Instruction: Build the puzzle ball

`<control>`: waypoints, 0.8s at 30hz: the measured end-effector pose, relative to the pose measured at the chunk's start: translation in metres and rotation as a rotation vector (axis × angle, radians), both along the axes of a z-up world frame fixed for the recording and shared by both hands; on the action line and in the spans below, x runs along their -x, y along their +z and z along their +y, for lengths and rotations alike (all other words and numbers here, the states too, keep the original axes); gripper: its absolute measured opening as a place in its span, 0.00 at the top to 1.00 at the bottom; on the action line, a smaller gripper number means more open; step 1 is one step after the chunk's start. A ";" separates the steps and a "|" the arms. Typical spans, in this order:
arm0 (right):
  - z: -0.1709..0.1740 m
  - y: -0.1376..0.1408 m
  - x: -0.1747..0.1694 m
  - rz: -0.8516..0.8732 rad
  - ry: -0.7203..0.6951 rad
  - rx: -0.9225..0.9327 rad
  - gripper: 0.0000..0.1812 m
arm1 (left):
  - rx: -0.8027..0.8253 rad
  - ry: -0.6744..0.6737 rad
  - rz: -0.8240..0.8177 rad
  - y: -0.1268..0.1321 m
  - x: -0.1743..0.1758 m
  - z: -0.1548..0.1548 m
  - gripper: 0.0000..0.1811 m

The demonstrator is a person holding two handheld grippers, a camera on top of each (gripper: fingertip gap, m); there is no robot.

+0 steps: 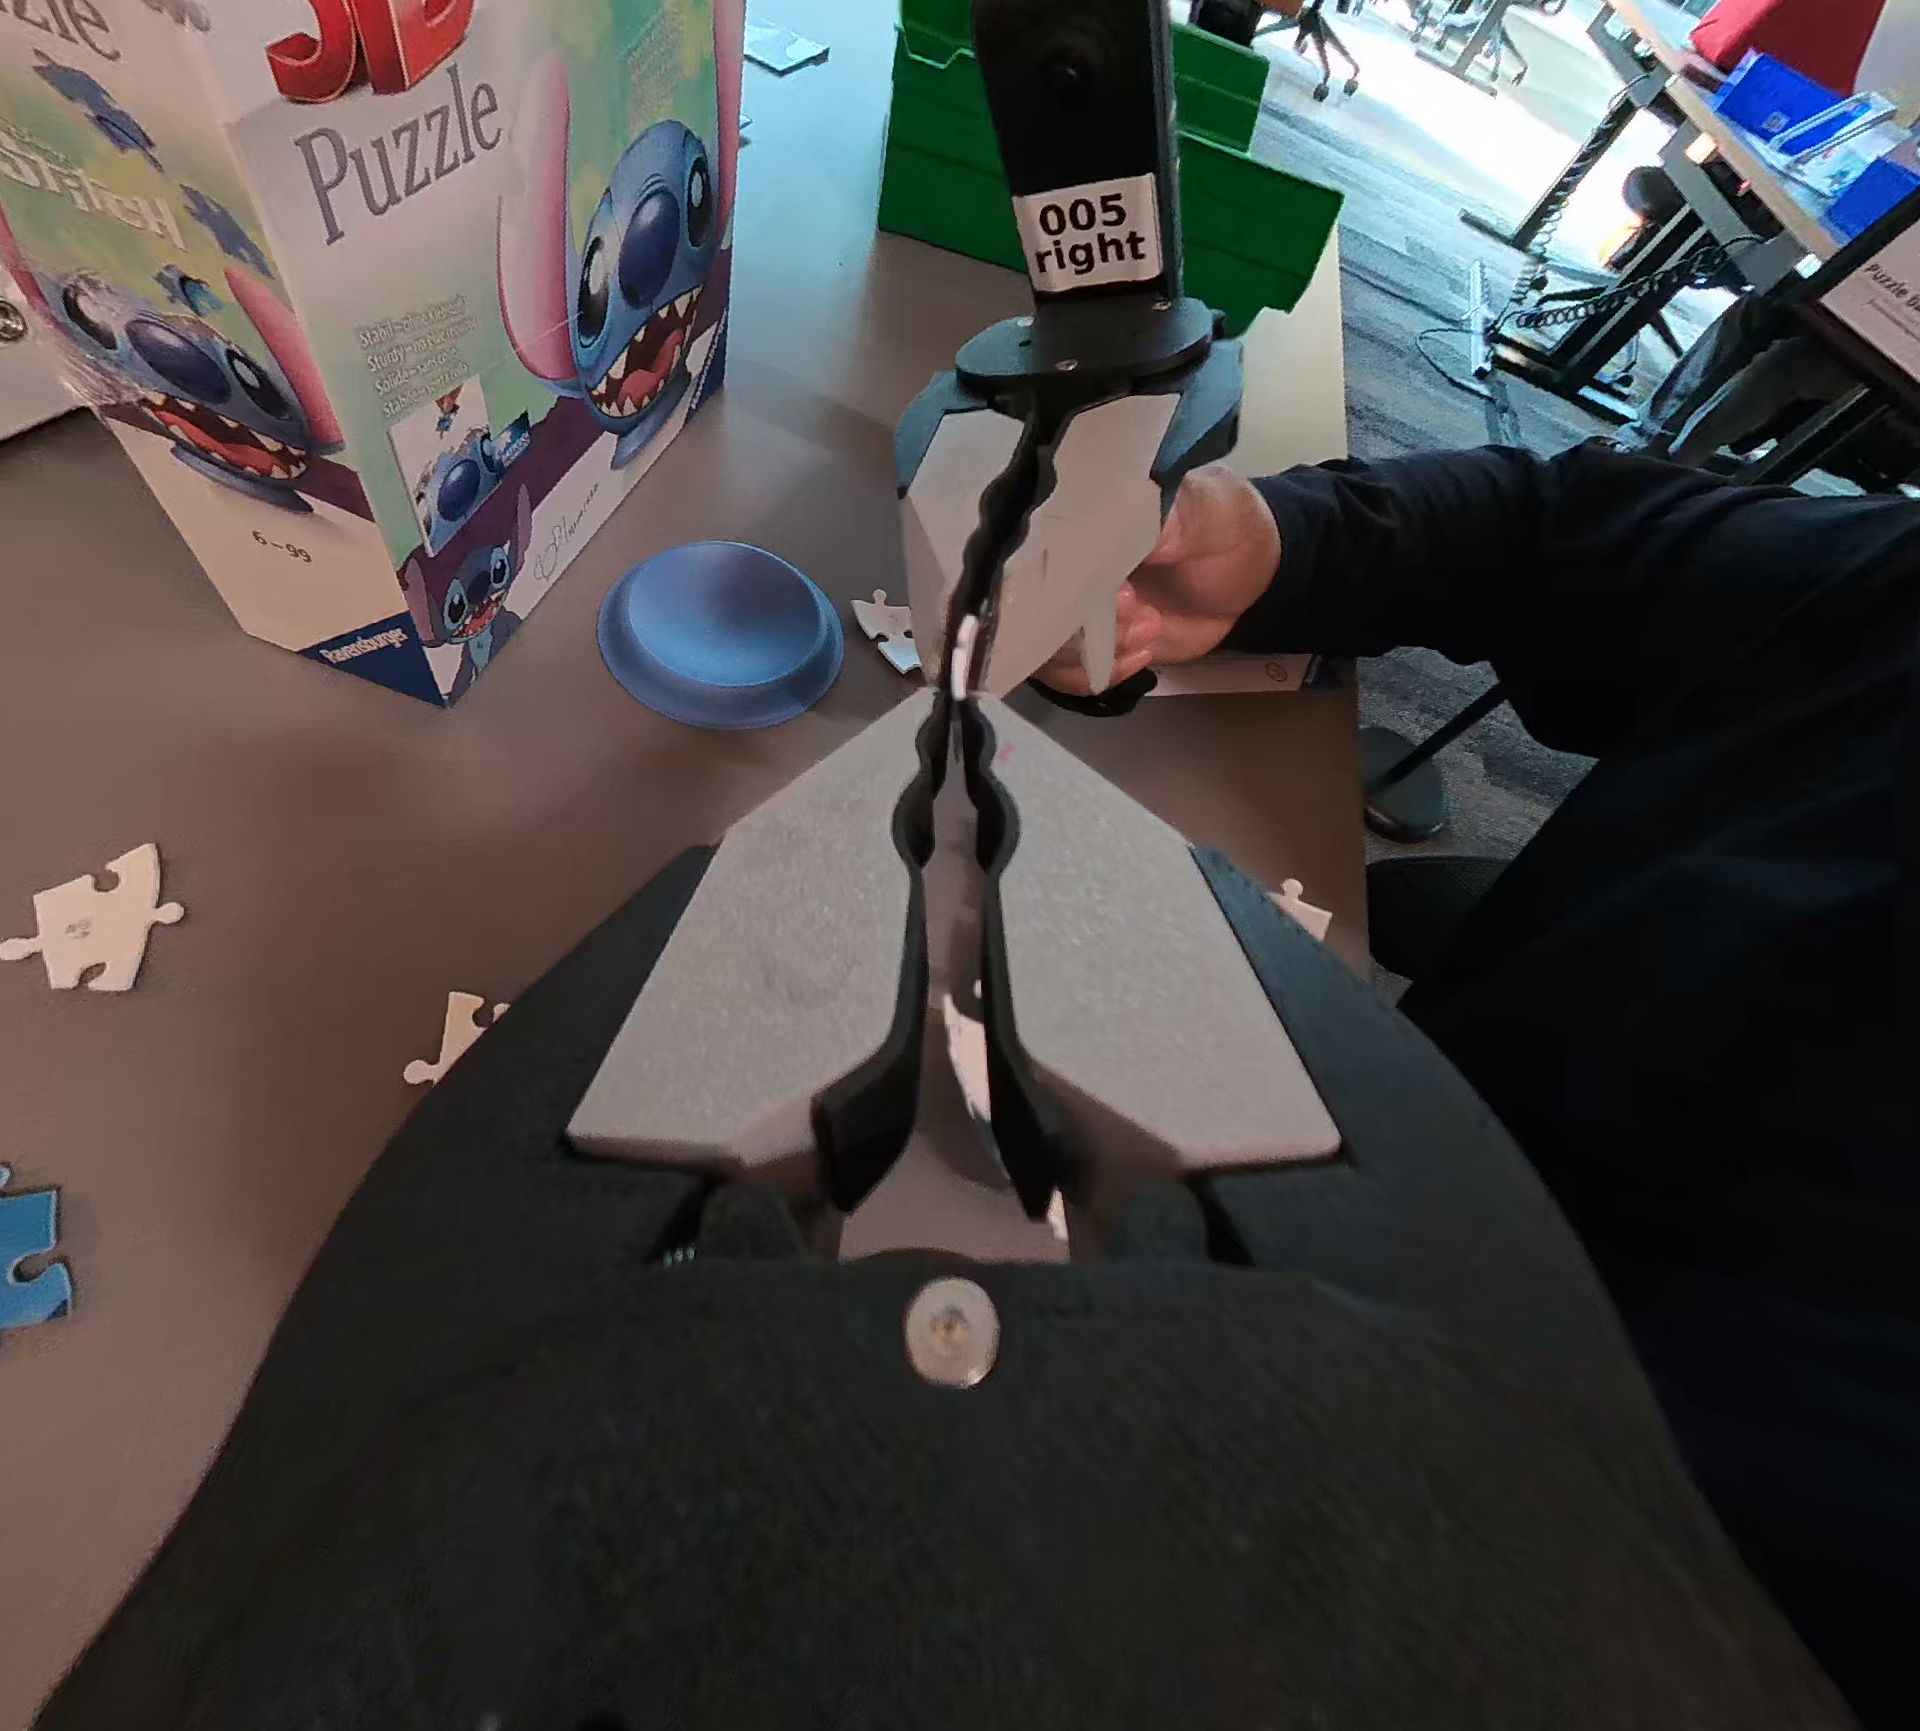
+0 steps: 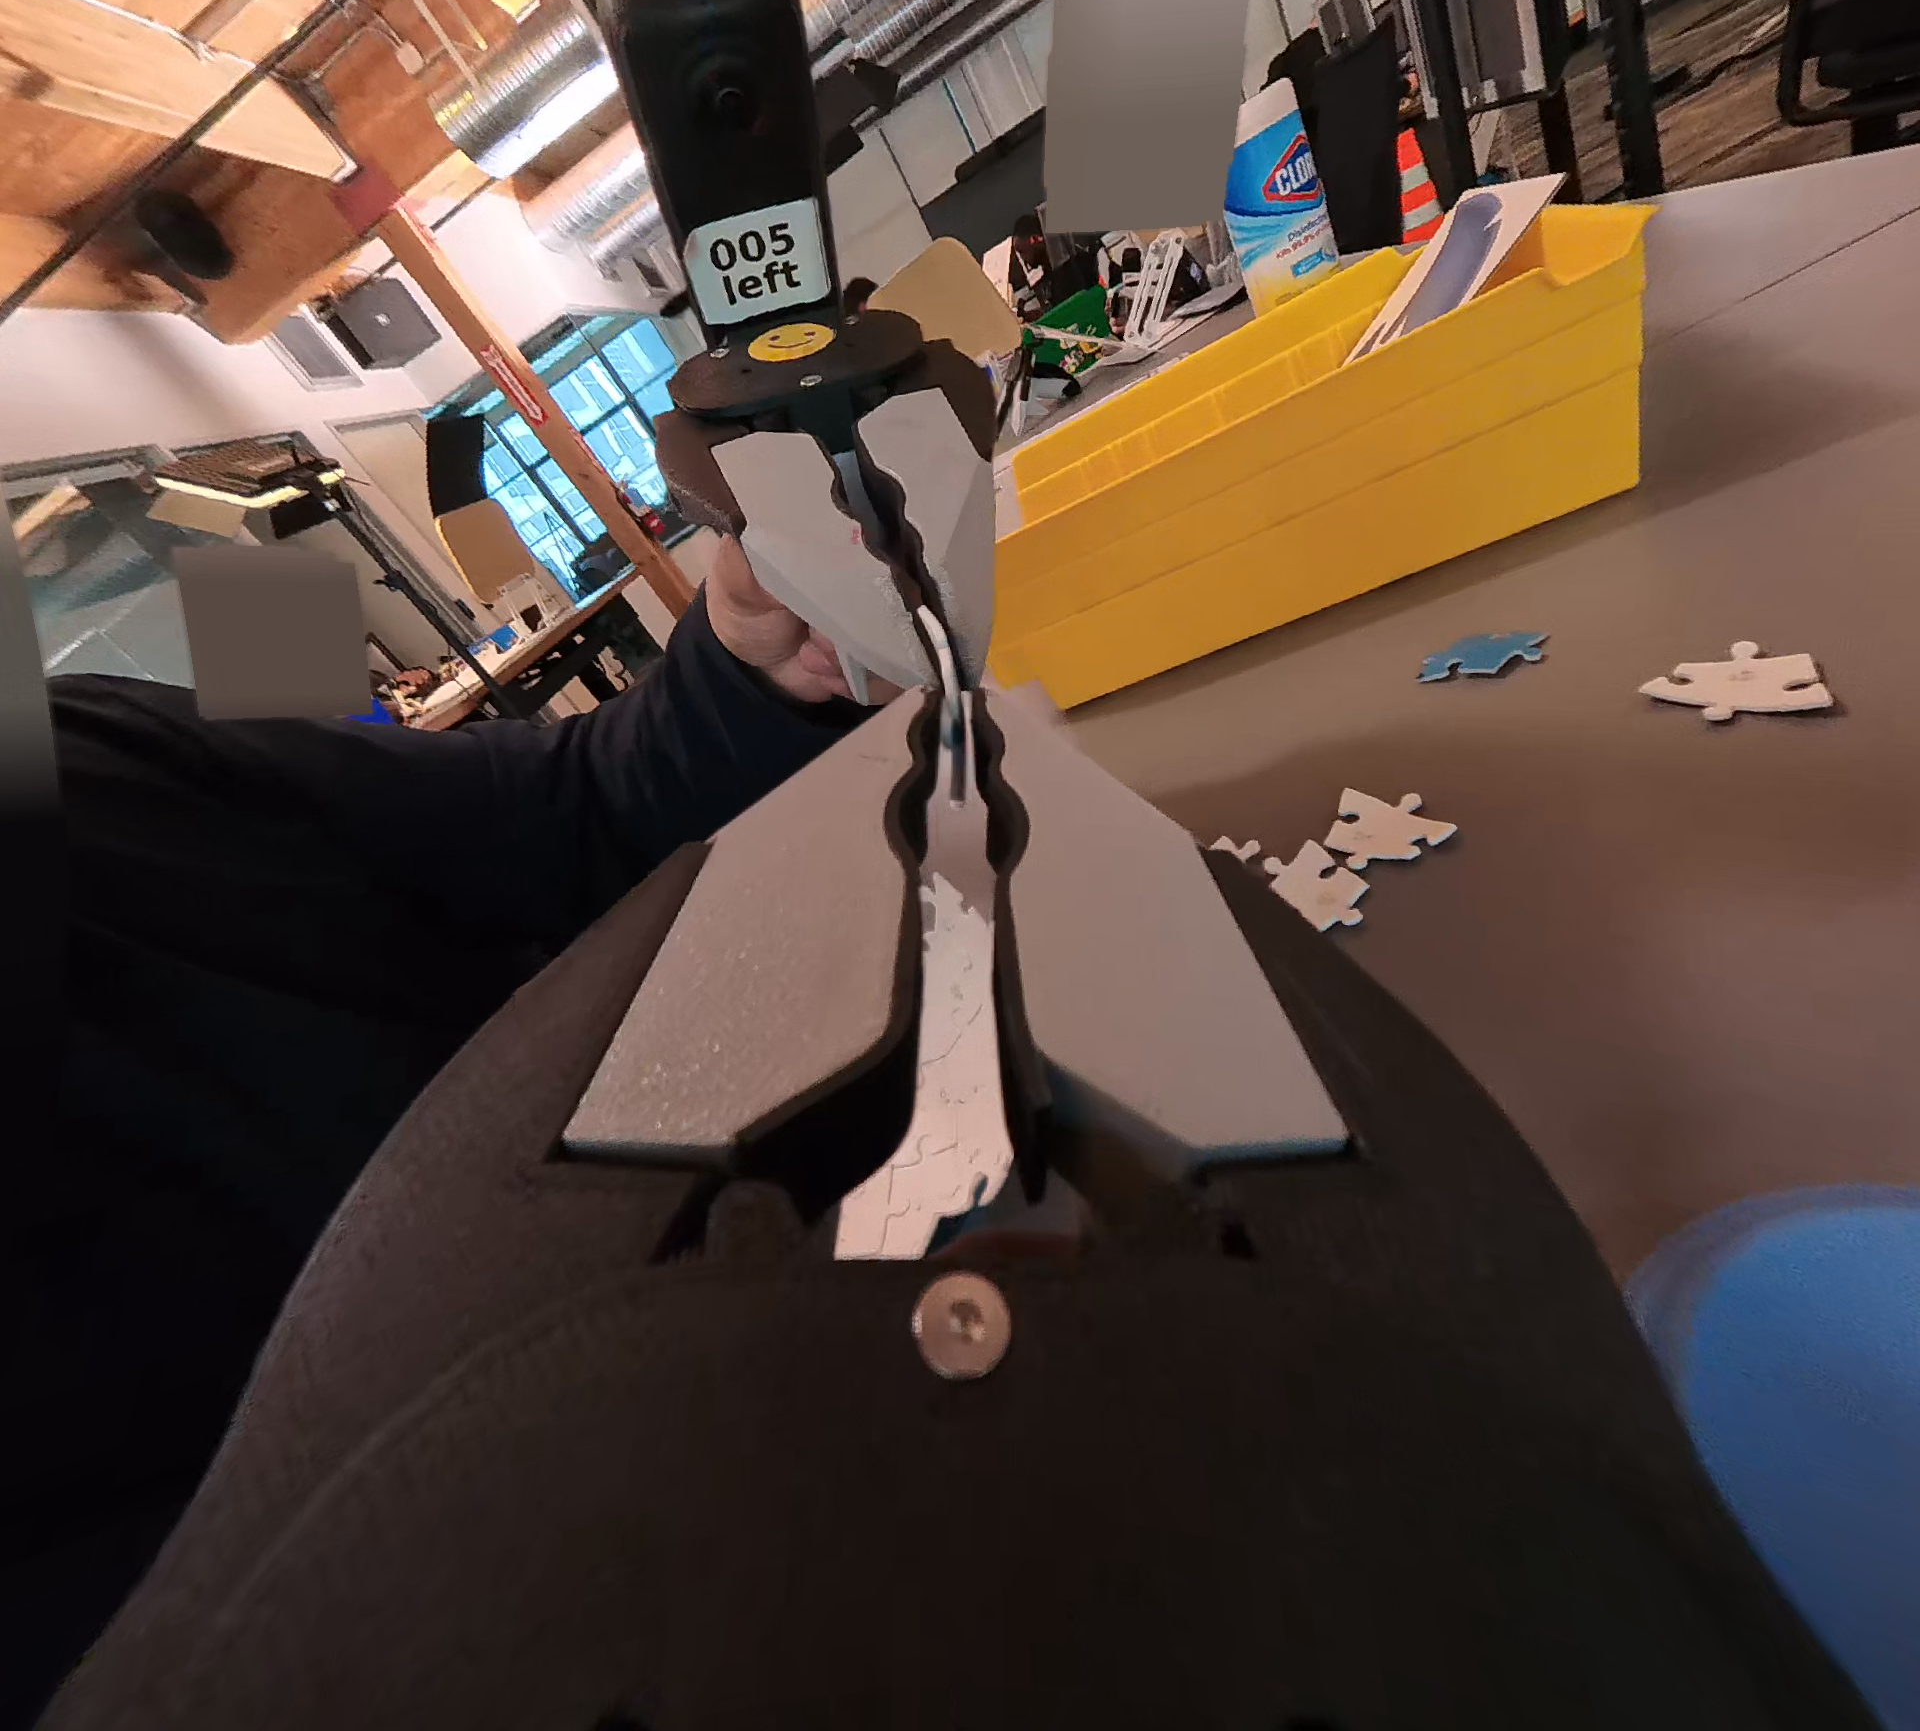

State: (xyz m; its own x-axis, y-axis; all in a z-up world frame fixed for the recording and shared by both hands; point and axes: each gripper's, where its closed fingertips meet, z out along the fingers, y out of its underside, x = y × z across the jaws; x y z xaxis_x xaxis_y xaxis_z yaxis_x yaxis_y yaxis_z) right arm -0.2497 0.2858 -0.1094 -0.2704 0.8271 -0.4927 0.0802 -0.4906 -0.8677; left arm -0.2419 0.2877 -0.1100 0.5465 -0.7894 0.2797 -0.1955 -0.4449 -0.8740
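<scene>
Right wrist view: puzzle piece (image 2: 954, 725) pinched edge-on, apparently by both grippers.

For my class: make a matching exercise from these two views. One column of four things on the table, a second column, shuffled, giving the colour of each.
Things
1. Bin behind the right tongs
2. Bin behind the left tongs
3. Round dome-shaped stand
4. Loose puzzle piece lying face down at the far left

Colours
A. White
B. Yellow
C. Green
D. Blue

Pairs: 1-C, 2-B, 3-D, 4-A
</scene>
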 end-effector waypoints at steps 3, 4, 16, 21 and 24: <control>0.014 0.004 -0.006 0.010 -0.035 0.018 0.95 | 0.011 0.003 0.032 -0.002 0.003 0.001 1.00; 0.017 0.004 -0.008 0.008 -0.043 0.010 0.95 | 0.017 0.003 0.039 -0.002 0.004 0.002 1.00; -0.005 -0.030 0.000 -0.178 0.049 -0.182 1.00 | 0.070 -0.047 0.179 -0.023 0.000 -0.003 1.00; -0.009 -0.047 0.000 -0.228 0.101 -0.187 1.00 | 0.182 -0.047 0.296 -0.050 0.013 -0.015 0.84; -0.010 -0.059 -0.001 -0.257 0.124 -0.192 1.00 | 0.252 -0.063 0.314 -0.069 0.018 -0.029 0.84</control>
